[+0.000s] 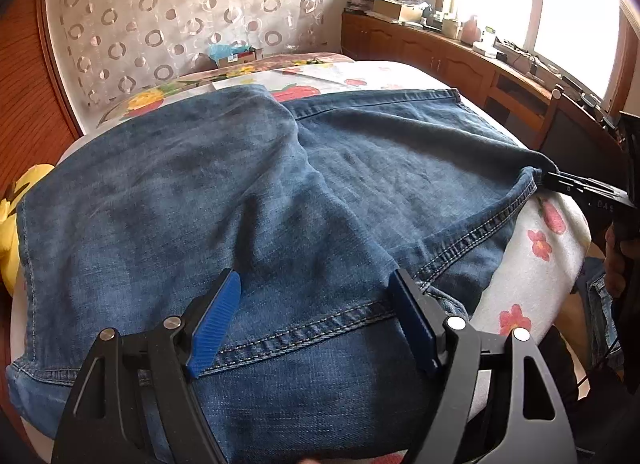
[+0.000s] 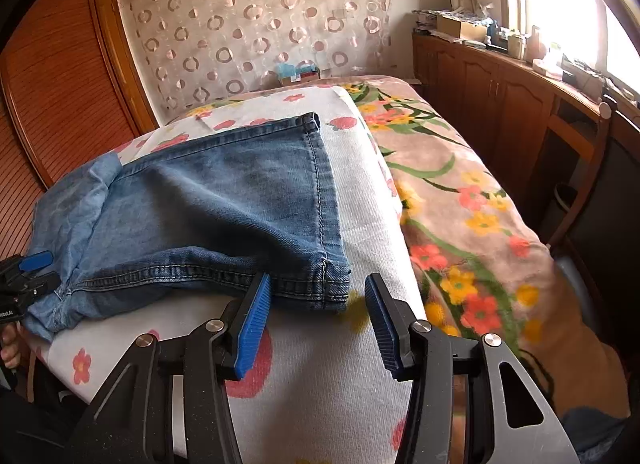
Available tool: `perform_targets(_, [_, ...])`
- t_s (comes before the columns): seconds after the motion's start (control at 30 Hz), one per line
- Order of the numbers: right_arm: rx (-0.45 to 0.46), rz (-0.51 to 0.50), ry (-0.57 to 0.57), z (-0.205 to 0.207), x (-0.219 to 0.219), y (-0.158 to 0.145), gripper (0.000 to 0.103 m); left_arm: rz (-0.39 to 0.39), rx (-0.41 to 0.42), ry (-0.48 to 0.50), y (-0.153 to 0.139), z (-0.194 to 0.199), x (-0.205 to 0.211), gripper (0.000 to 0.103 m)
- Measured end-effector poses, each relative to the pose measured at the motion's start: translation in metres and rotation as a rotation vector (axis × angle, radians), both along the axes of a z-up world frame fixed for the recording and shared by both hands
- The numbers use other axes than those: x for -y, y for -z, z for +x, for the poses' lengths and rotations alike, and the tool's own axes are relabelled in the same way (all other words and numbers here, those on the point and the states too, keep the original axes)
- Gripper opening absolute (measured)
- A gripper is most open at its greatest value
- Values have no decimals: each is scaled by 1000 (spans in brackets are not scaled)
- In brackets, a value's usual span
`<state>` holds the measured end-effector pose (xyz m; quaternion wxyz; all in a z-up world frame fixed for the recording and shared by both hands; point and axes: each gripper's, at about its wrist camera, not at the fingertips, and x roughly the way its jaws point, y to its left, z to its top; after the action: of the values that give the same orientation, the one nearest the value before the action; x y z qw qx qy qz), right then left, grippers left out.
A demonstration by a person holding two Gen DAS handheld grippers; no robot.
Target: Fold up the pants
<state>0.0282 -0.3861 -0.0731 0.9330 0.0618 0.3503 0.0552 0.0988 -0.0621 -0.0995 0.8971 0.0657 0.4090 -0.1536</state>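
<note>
- Bedroom setting: a bed under a white cover printed with red flowers [image 2: 352,199], a beige curtain patterned with rings [image 2: 256,23] behind it, and a wooden cabinet run [image 2: 500,99] under a bright window.
- On the white cover lie the blue denim pants [image 1: 224,191], spread flat with one part doubled over another.
- In the right wrist view their long axis runs across the bed from the left edge toward the middle, ending at a stitched hem edge [image 2: 320,191] that faces the floral pink blanket [image 2: 472,191].
- Left gripper [image 1: 316,320]: blue-padded jaws stand wide apart over a seamed fold of denim, nothing pinched.
- Right gripper [image 2: 316,320]: jaws parted, the pants' near hem corner [image 2: 336,288] lying between the pads without being pressed.
- Seen from the left wrist view, the right gripper's tip sits at the denim's right edge.
</note>
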Motion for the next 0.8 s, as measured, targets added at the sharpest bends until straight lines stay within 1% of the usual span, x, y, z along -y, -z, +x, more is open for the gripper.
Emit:
perform_targets(0.1, [3,1,-17,1,1,1,32,-8,14,-6,0,-2,-3,77])
perform_targets(0.13, [3,4,-22,1,1,2,29,-3,19,-5,1,-3,-3,77])
perform_targets(0.17, [4,3,-23,1,0,3,27,9,27,-5,2,-5,-1,77])
perform_targets(0.2, [4,5,-27,1,0,4,22,20,32,-3,2,-6,-1,77])
perform_targets(0.23, [3,11,-27,1,1,4,20,35,38,-1,2,-8,1,77])
perform_targets(0.4, [32,15,-30,-1,-2,-5,17,37,37,10,1,-10,-3,77])
perform_targets(0.5, [65,21,-44,-1,-5,-16,17,21,22,23,-2,-12,-6,77])
perform_targets(0.63, [124,19,-88,-1,-20,-37,17,-22,14,24,-10,-13,-13,77])
perform_targets(0.7, [155,12,-111,1,-29,-48,17,-46,27,18,-18,-16,-19,77])
perform_targets(0.8, [206,12,-160,4,-49,-69,17,-76,73,12,-31,-24,-31,77])
